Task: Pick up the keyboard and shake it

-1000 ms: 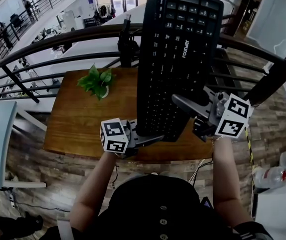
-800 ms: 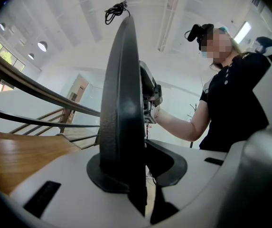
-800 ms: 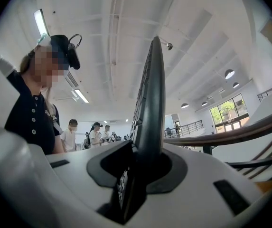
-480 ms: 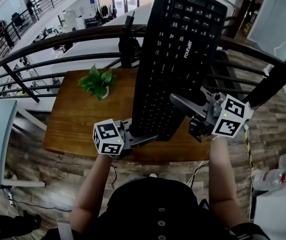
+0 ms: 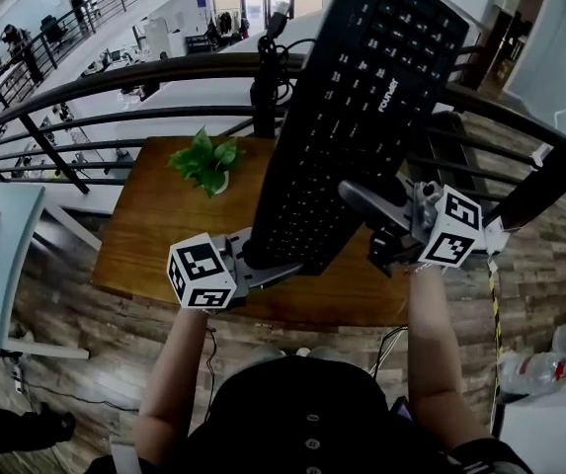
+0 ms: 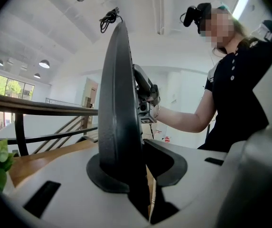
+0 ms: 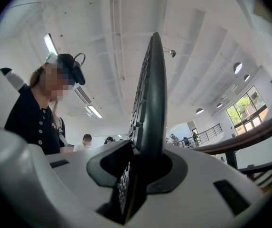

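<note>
Black rectangular plastic keyboard (image 5: pixel 357 117) held steeply tilted above the brown wooden tabletop (image 5: pixel 154 235), its lower end clamped between the jaws of left gripper (image 5: pixel 287 265) and right gripper (image 5: pixel 362 223); leafy green potted plant (image 5: pixel 205 161) at the tabletop's far edge, dark metal railing (image 5: pixel 115 72) beyond.

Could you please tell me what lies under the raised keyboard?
The wooden table, where a potted plant stands left of the keyboard. The keyboard covers the table's middle, so anything lying there cannot be seen.
</note>
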A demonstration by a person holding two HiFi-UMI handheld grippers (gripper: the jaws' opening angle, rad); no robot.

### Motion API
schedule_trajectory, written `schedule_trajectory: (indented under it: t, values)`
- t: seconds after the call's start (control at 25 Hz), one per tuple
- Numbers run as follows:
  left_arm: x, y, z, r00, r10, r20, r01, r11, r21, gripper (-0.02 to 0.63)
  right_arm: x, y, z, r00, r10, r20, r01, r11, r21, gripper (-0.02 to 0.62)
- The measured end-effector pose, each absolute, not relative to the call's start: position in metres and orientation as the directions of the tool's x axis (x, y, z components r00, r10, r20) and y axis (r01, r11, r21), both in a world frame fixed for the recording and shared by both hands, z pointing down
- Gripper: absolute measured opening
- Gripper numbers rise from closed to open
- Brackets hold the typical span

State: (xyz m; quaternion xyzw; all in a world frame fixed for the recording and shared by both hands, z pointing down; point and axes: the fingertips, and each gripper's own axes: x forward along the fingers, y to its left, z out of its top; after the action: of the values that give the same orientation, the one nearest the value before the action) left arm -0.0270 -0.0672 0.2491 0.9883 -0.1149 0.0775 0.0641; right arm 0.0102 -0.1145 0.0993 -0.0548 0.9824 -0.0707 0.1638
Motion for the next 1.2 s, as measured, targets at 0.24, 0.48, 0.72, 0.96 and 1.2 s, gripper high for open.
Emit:
schedule_trajectory:
  t: [0.24,0.48,0.72,0.96,1.2]
  values:
    - [-0.034,-0.071,0.242,0.935,-0.279,0.218,-0.302,-0.95,0.078,0.107,0.009,-0.119,0.094,-0.927,-0.065,-0.37,-0.01,0.989,-0.15,0.112]
    - [-0.045,-0.067,0.242,0.908,-0.333,0.252,-0.352,-0.935,0.033,0.107,0.003,-0.114,0.095,-0.907,-0.003,-0.421,0.063,0.988,-0.144,0.109]
    - [-0.053,-0.07,0.243,0.888,-0.362,0.284,-0.379,-0.926,0.003,0.107,0.001,-0.116,0.098,-0.898,0.023,-0.44,0.105,0.981,-0.163,0.103]
    - [-0.051,-0.073,0.246,0.897,-0.346,0.276,-0.365,-0.931,0.021,0.107,0.003,-0.118,0.102,-0.901,0.008,-0.433,0.093,0.98,-0.174,0.101]
    - [-0.05,-0.078,0.248,0.911,-0.322,0.258,-0.344,-0.938,0.043,0.106,0.002,-0.117,0.102,-0.919,-0.02,-0.394,0.053,0.984,-0.172,0.1]
